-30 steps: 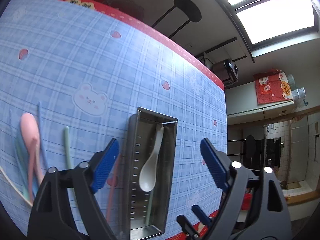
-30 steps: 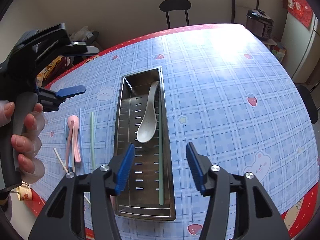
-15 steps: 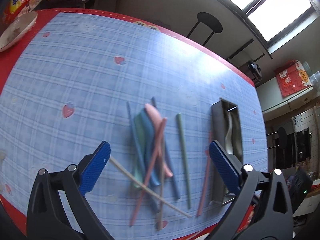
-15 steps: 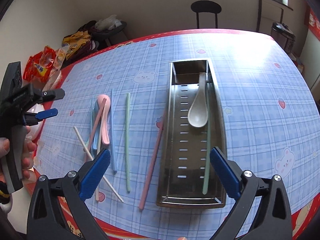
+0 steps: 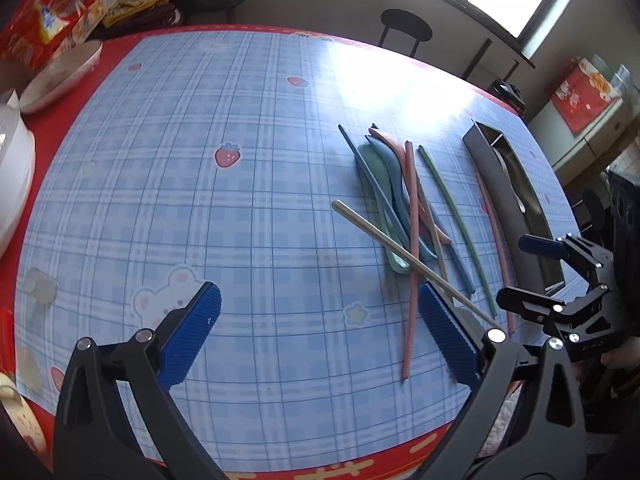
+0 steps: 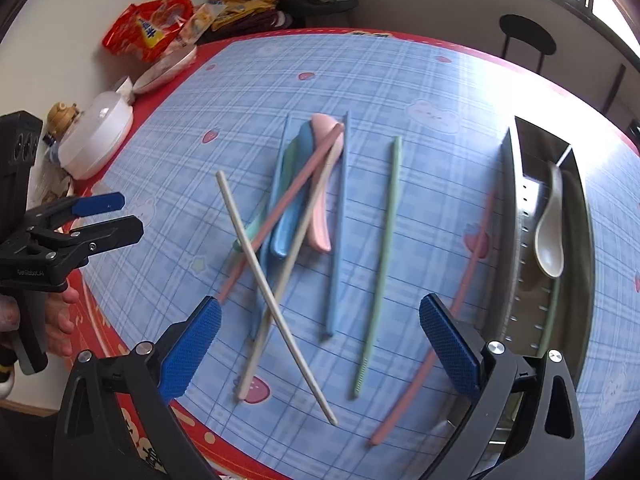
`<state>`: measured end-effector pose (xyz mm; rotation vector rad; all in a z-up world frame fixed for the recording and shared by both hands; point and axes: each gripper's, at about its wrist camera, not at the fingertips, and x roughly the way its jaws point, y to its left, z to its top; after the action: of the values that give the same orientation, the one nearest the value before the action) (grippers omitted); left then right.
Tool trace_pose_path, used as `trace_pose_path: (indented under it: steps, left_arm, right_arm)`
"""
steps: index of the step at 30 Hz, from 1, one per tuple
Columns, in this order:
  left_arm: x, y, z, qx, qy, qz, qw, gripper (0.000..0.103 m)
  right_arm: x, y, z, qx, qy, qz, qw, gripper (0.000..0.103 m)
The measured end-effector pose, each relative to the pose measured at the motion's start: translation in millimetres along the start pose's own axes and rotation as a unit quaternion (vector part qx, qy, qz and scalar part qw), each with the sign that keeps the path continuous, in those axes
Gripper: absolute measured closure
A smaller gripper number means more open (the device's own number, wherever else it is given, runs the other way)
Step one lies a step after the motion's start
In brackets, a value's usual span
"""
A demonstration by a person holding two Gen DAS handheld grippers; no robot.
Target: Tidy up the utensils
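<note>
Hovering above the blue plaid surface (image 5: 248, 208), the left gripper (image 5: 320, 332) has its blue-padded fingers spread wide apart with nothing between them, over bare cloth just left of the loose utensils. The right gripper (image 6: 320, 346) is likewise spread wide and empty, hanging over the near ends of the scattered sticks. The utensils lie in a loose pile near the middle of the cloth: a pink spoon (image 6: 322, 216), a blue spoon (image 6: 290, 216) and a mint green spoon (image 5: 384, 208) lie side by side and touching, with a pink chopstick (image 6: 286, 208) and two cream chopsticks (image 6: 276, 288) crossing over them at angles. A blue chopstick (image 6: 338, 232) lies just beside the pile on its tray side, and a green chopstick (image 6: 380, 264) lies apart from it, further toward the tray. Another pink chopstick (image 6: 440, 328) runs along the outer wall of the metal tray (image 6: 510, 240), close to it; whether they touch cannot be told. Inside the tray, a white spoon (image 6: 551, 232) rests bowl toward the camera, with a pale green chopstick (image 6: 554, 308) lying along the tray floor next to it. At the far left edge of the surface sit a white lidded container (image 6: 96, 140) and a shallow bowl (image 5: 60, 76), with snack bags (image 6: 148, 32) behind them.
</note>
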<state>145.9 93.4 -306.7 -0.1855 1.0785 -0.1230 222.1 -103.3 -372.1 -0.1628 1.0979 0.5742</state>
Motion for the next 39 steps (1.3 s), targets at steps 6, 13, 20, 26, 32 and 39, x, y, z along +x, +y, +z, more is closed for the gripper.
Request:
trace_pose_path:
  steps: [6,13,20,26,32,39]
  left_arm:
    - [12.8,-3.4,-0.2,0.019,0.017,-0.027,0.9993,0.006]
    - [23.9,-3.5,-0.1,0.011,0.031,-0.041,0.9986,0.006]
    - [20.7,4.6,1.1,-0.009,0.020,-0.046,0.9987,0.007]
    - [21.5,7.2,3.5,-0.020,0.022,-0.061,0.9977,0.021]
    - [26.8,-5.8,9.0,-0.004,0.030,-0.083,0.9961,0.034]
    - [34.5,-19.9,16.3,0.008,0.037,-0.102,0.9940,0.042]
  right_arm:
    - [25.4,11.6,-0.1,-0.017,0.034,0.017,0.999,0.039]
    - [27.9,21.6,3.8,-0.035,0.031,0.028,0.999,0.063]
    - [30.8,38.7,11.0,-0.086,0.031,0.028,0.995,0.078]
    - [38.1,46.2,17.5,-0.100,0.034,0.029,0.994,0.085]
    - [43.6,48.4,16.9,-0.104,0.043,0.027,0.993,0.085]
    - [44.6,44.8,13.9,-0.096,0.048,0.032,0.994,0.090]
